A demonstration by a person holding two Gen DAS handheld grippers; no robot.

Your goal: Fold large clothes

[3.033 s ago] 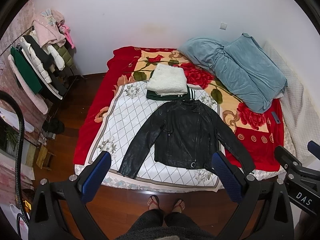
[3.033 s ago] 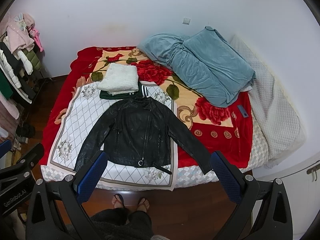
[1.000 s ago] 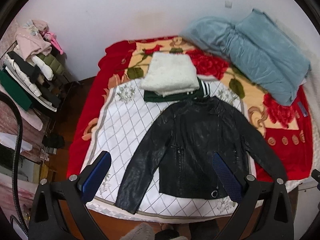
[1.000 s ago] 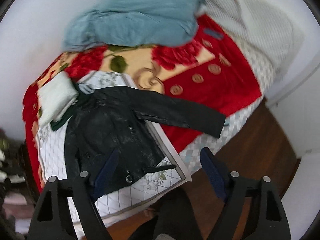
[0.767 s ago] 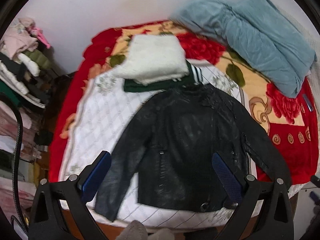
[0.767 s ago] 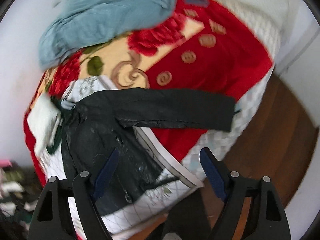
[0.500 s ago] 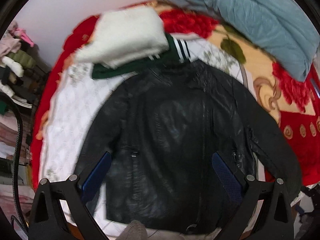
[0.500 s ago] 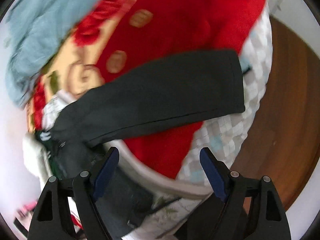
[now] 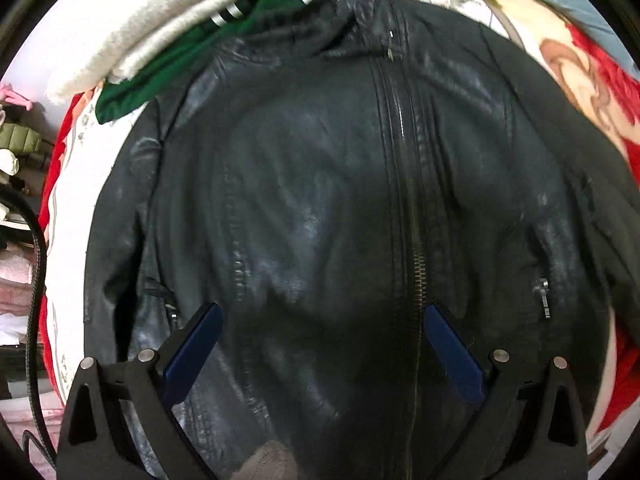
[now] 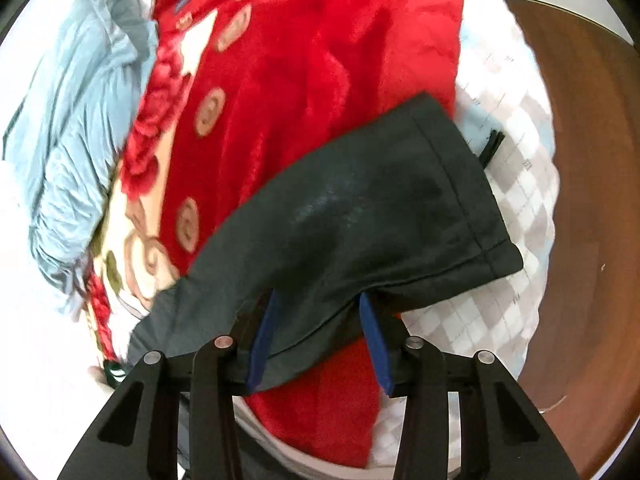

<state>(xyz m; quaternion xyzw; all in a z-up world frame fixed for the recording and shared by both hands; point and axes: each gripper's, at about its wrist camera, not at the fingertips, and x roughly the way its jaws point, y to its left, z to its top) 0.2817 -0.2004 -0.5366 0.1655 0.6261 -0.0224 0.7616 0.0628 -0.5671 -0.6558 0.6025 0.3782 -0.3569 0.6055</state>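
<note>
Left wrist view: one black leather jacket, glossy and creased, lies front-up on the bed and fills most of the frame; a single central zipper runs collar to hem, with one zipped pocket on each side. The left tongs hang just above its lower front, jaws spread wide and released, nothing between the blue pads. Above the collar are two folded garments: a white fluffy one stacked on a green one with white stripes. A white quilted sheet shows along the jacket's left sleeve edge.

Right wrist view: one jacket sleeve, matte, with a stitched cuff, lies across the red plush blanket near the bed's edge. The right tongs straddle the sleeve's lower edge, jaws closing, fabric between the pads; whether they press yet cannot be told. A crumpled pale blue quilt lies far left. Brown wooden floor is open beyond the edge.
</note>
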